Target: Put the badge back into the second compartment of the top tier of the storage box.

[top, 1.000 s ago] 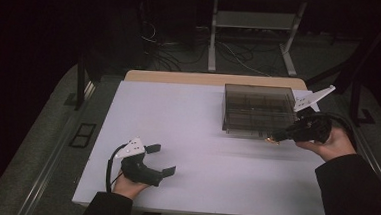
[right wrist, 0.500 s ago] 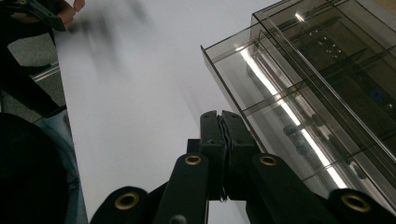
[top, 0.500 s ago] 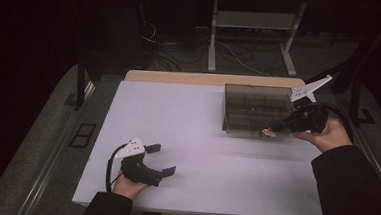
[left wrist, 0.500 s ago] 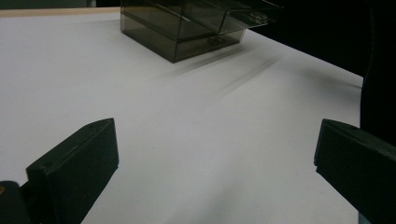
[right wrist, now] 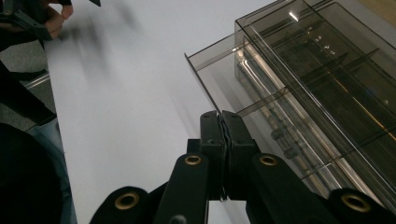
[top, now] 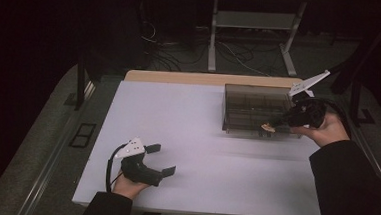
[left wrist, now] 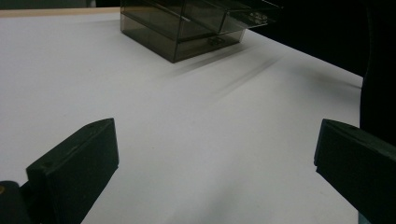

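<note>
Smoked organiser box (top: pixel 258 109) — far right of table; a drawer (right wrist: pixel 224 70) now drawn out further by right gripper (top: pixel 277 124), jaws pinched on its front. Left gripper (top: pixel 161 159) — spread, idle, near left.

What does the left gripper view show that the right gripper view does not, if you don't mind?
Left gripper view: the left gripper, its black tongs spread wide above the white tabletop, and the smoky transparent plastic box seen low from the side.
Right gripper view: the right gripper, its tongs shut, apparently on the edge of the pulled-out clear drawer; the box's compartments from above; the person's other hand farther off.
Shared: the box with its drawer out, and the tabletop.
</note>
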The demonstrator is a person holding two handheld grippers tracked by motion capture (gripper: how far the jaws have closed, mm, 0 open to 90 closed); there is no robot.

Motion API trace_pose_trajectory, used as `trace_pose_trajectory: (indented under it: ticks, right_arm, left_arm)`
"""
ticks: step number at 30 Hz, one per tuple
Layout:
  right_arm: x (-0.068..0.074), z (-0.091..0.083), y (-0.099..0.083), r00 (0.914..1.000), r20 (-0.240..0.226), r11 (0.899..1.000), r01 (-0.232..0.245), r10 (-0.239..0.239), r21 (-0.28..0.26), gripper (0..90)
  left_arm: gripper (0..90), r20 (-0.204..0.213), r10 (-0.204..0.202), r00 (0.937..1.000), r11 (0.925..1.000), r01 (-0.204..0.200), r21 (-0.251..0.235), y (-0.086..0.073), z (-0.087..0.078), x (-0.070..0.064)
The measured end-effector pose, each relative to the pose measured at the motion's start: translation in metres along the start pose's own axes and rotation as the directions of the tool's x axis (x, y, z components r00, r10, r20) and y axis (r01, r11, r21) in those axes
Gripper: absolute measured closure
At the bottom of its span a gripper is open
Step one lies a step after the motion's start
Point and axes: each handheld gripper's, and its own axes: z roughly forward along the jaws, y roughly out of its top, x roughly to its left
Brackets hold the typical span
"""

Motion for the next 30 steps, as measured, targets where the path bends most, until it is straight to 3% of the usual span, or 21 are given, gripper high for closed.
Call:
trace_pose_trajectory:
  ticks: [30]
  right_arm:
    - [-0.023,0.009,0.002,0.9979,0.043,0.998,-0.046,0.048,-0.053,87.1]
  left_arm:
    - [0.0,0.003,-0.003,1.0,1.0,0.003,0.001,0.0,0.001,0.0]
